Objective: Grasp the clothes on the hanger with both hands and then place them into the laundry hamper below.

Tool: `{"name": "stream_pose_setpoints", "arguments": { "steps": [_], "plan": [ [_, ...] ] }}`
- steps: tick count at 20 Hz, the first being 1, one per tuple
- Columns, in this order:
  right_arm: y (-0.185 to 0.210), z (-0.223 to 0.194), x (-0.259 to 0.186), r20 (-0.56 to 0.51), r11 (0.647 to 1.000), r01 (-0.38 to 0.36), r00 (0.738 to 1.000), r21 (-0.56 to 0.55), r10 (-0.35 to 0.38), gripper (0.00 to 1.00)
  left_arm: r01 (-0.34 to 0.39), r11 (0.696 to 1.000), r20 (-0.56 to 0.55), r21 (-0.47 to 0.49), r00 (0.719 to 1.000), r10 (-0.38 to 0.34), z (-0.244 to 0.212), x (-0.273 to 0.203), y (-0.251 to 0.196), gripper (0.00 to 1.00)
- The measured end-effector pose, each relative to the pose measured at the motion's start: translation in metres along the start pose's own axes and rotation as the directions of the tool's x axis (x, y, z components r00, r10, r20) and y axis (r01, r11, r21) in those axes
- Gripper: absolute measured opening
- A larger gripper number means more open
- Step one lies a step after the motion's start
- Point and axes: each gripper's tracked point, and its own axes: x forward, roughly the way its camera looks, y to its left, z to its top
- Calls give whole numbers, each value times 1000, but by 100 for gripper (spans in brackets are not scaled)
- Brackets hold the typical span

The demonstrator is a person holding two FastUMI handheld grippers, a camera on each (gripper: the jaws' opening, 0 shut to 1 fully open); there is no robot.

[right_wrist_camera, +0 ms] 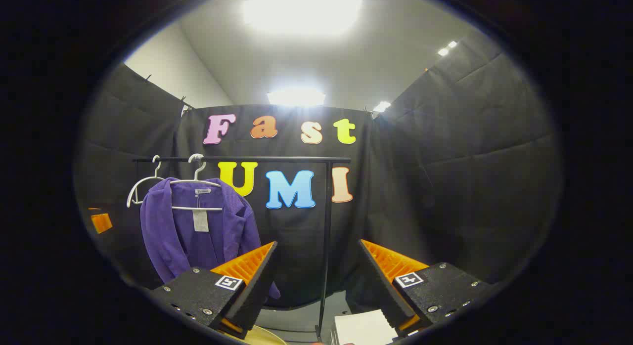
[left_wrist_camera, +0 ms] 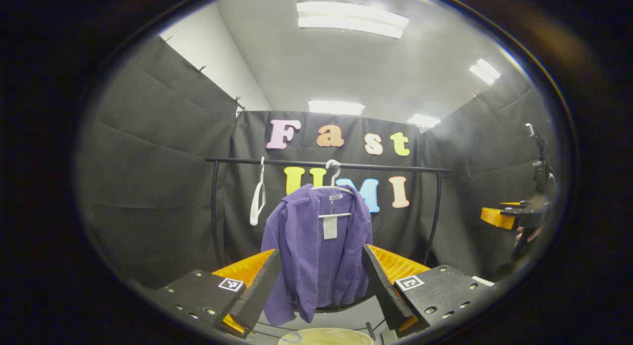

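Left gripper (left_wrist_camera: 320, 280) is hanging in front of the rack with its jaws spread wide and nothing between them; the purple ribbed-knit jacket (left_wrist_camera: 316, 246) is sitting framed in the gap, well beyond the tips, so this looks like lining up for the grasp, not a grasp yet. At 9 o'clock of the jacket an empty white plastic hanger (left_wrist_camera: 257, 201) is dangling from the black metal rail (left_wrist_camera: 395, 167). The jacket is draping from its own white hanger (left_wrist_camera: 334, 179), hooked on the rail near the middle, front falling open, pale tag (left_wrist_camera: 330, 227) showing at the collar, sleeves slack, hem bunching lower left. At 6 o'clock of the jacket a pale round rim is peeking up, likely the laundry hamper (left_wrist_camera: 326, 336), so a drop straight down should be landing in it. At 3 o'clock the other gripper is hovering, held by a hand.

Right gripper (right_wrist_camera: 319, 278) is also gaping apart and empty, pointing at the booth wall with the purple jacket (right_wrist_camera: 198, 231) off at its 10 o'clock, so it needs swinging left before it can be pinching cloth. A black rack upright (right_wrist_camera: 325, 236) is standing between its fingers, farther back. A white boxy thing (right_wrist_camera: 363, 327) is sitting at 6 o'clock; cannot tell what it is.
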Motion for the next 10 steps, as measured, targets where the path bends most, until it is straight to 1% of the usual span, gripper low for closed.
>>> {"name": "stream_pose_setpoints", "arguments": {
  "steps": [2,4,8,9,10],
  "plan": [
    [2,-2,1,-5,1000,-2,1000,6,2,95,2,1000,0,-12,1000,-2,-1,-3,3,99],
    [5,-3,0,-9,1000,-7,1000,20,7,95,-13,1000,-7,-15,1000,13,-5,-3,11,99],
    [9,-4,-1,-13,1000,-10,1000,9,10,95,-26,998,-19,-48,999,25,-12,-5,18,99],
    [10,-4,-1,-14,1000,-11,1000,9,12,95,-25,998,-21,-51,999,24,-14,-5,19,95],
    [13,-5,0,-16,1000,-16,1000,9,16,95,-27,999,-22,-47,999,26,-15,-5,21,99]
  ]
}}
